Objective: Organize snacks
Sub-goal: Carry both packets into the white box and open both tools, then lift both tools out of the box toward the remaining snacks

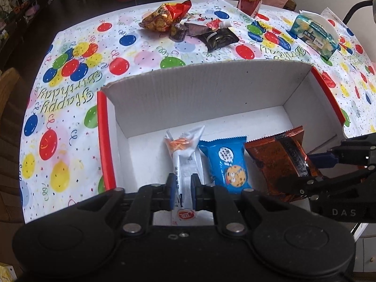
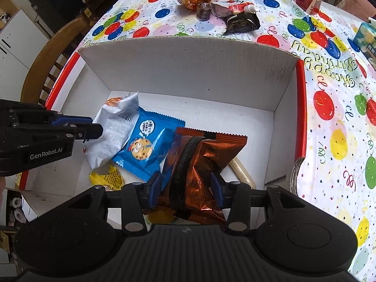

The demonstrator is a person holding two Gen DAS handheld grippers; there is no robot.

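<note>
The left claw (image 1: 182, 191) was closed on the near end of the white packet (image 1: 185, 155), its blue pads pressed against both flat sides; the packet's long axis ran straight away from the claw toward the upper centre of the left wrist frame, its crimped far end lying on the floor of the cardboard box (image 1: 211, 87). The right claw (image 2: 186, 186) was partly closed around the near end of the orange-brown packet (image 2: 202, 157); both pads touched the wrapper, and the packet likewise ran lengthwise away from that claw; whether its far end rested on the box floor or on the blue cookie packet (image 2: 146, 145) could not be told for certain.

Both held packets lay inside the box, side by side, with the blue cookie packet between them and touching or overlapping each; a yellow packet (image 2: 108, 177) showed at the lower left of the right wrist frame, partly under the white one.

In judgement, both items stood at the point of release; each claw needed only to open and draw back along the packet's long axis.

Unsorted snacks (image 1: 188, 23) remained in a cluster on the worktop (image 1: 70, 108) beyond the box's far wall, at the upper centre; neither claw was plainly nearer to them.
</note>
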